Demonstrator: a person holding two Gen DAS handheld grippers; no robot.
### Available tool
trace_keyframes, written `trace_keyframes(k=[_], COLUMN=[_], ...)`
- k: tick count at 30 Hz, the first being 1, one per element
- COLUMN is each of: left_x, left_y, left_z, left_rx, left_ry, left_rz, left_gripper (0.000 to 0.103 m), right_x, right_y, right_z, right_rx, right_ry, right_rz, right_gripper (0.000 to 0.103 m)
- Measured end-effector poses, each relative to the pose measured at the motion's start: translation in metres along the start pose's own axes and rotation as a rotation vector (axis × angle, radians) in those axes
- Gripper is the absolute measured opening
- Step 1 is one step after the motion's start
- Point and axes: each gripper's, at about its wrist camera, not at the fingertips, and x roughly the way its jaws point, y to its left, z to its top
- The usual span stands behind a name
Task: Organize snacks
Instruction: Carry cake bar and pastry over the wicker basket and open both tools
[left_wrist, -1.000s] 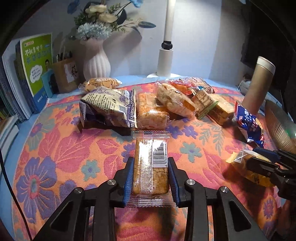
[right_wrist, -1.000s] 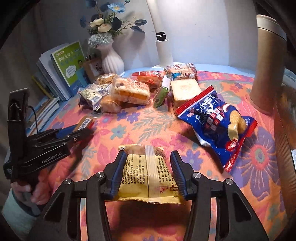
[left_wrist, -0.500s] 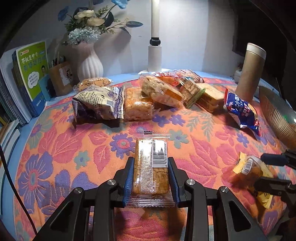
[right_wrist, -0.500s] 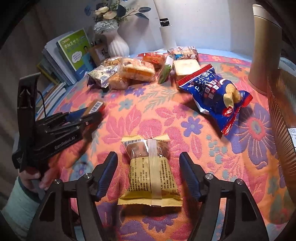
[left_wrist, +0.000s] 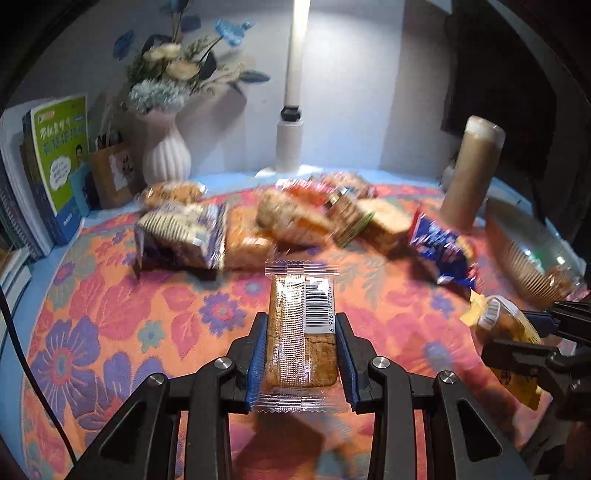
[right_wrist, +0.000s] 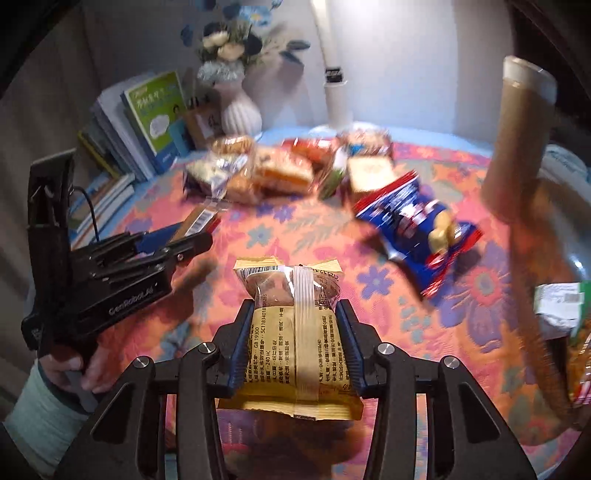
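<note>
Both grippers carry a snack clear of the flowered cloth (left_wrist: 110, 332). The left gripper (left_wrist: 301, 354) has its jaws narrowed onto a clear-wrapped cake bar (left_wrist: 301, 332), barcode up, at the lower middle of the left wrist view. The right gripper (right_wrist: 295, 343) is clamped on a yellow-wrapped pastry (right_wrist: 299, 343) at the lower middle of its own view, its pads pressing the sides of the wrapper. The loose snacks lie in a blurred row (left_wrist: 280, 221) across the upper middle of the frame, a blue chip bag (right_wrist: 417, 229) at its right end, and a woven basket (left_wrist: 532, 254) shows at the right edge — probably the place for the held packs, though that is a guess. To do this well, keep both packs level and the squeeze light, since the cakes crush easily, bring one hand in at a time so the grippers stay apart, and set each pack down before the jaws let go.
</note>
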Motion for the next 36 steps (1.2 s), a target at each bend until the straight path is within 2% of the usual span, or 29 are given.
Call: trace_keyframes(k=[6,10,13,18,22,25,27,28,30,33,36], left_x=[-0.014,-0.007,0.0,0.021,0.04,0.053,0.06,0.064,0.066,0.058,0.053], left_y=[-0.057,-0.108,-0.142,-0.201,-0.245,-0.269,-0.281,-0.286,-0.285,-0.274,-0.253], left_z=[0.039,0.065,0.078,0.093,0.098,0.098,0.099,0.099,0.099,0.1,0.102], left_rx=[0.077,0.12,0.148,0.201,0.265,0.291,0.3,0.303,0.3,0.293,0.25], left_ry=[-0.062,-0.068,-0.069,-0.041,-0.011,0.013,0.035,0.049,0.05,0.014,0.017], left_rz=[-0.092,-0.174,-0.22,-0.286,-0.322,-0.348,-0.365,-0.371,-0.357,-0.338,-0.33], left_gripper=[0.033,0.033,0.033,0.033,0.033,0.033,0.037,0.05,0.068,0.068,0.068], right_x=[-0.045,-0.078,-0.102,-0.122,-0.125,-0.121,-0.121,-0.122,-0.125,-0.13,-0.129], right_y=[-0.034,-0.08,-0.127,-0.199,-0.252,-0.265,-0.271,-0.272,-0.274,-0.272,-0.265], right_z=[0.01,0.013,0.015,0.007,-0.008,-0.016,-0.018,-0.019,-0.02,-0.021,-0.017], right_rx=[0.052,0.128,0.208,0.38,0.527,0.569,0.587,0.592,0.595,0.581,0.566], right_ry=[-0.109,-0.183,-0.231,-0.251,-0.219,-0.21,-0.219,-0.222,-0.234,-0.245,-0.243], right_rz=[-0.075,-0.14,-0.222,-0.27,-0.321,-0.343,-0.359,-0.361,-0.374,-0.38,-0.363], right_gripper=[0.042,0.042,0.042,0.042,0.042,0.045,0.048,0.054,0.057,0.057,0.057])
